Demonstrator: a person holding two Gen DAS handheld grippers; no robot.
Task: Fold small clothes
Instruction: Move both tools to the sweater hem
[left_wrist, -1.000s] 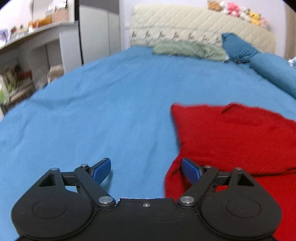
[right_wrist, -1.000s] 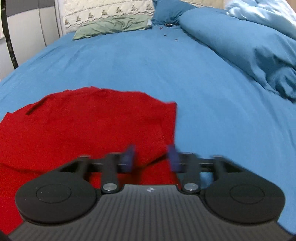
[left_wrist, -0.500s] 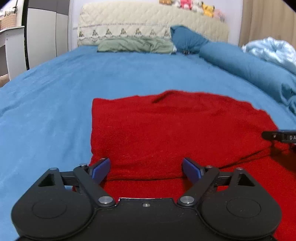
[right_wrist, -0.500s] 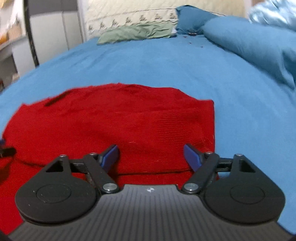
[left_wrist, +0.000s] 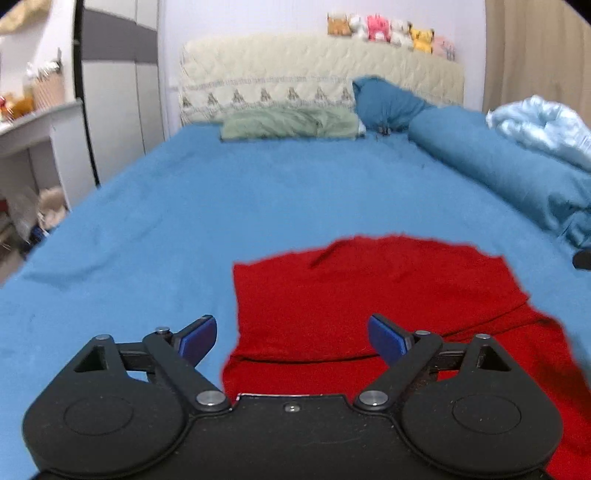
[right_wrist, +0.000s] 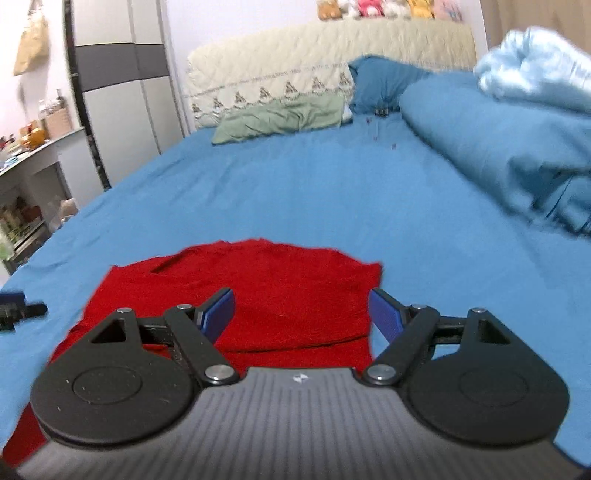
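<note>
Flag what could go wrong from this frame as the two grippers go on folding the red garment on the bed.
1. Both the left gripper and the right gripper are open and hold nothing; closing on the folded red garment could catch only its top layer and undo the fold.
2. The garment lies on a soft blue bedsheet, so a low pinch might gather sheet too.
3. Each gripper shows at the other view's edge; they could bump.

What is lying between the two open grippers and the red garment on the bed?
Nothing visible. The left gripper and right gripper are both open, directly over the red garment, which lies partly folded on the blue bedsheet. Pillows and quilts sit far off.
</note>
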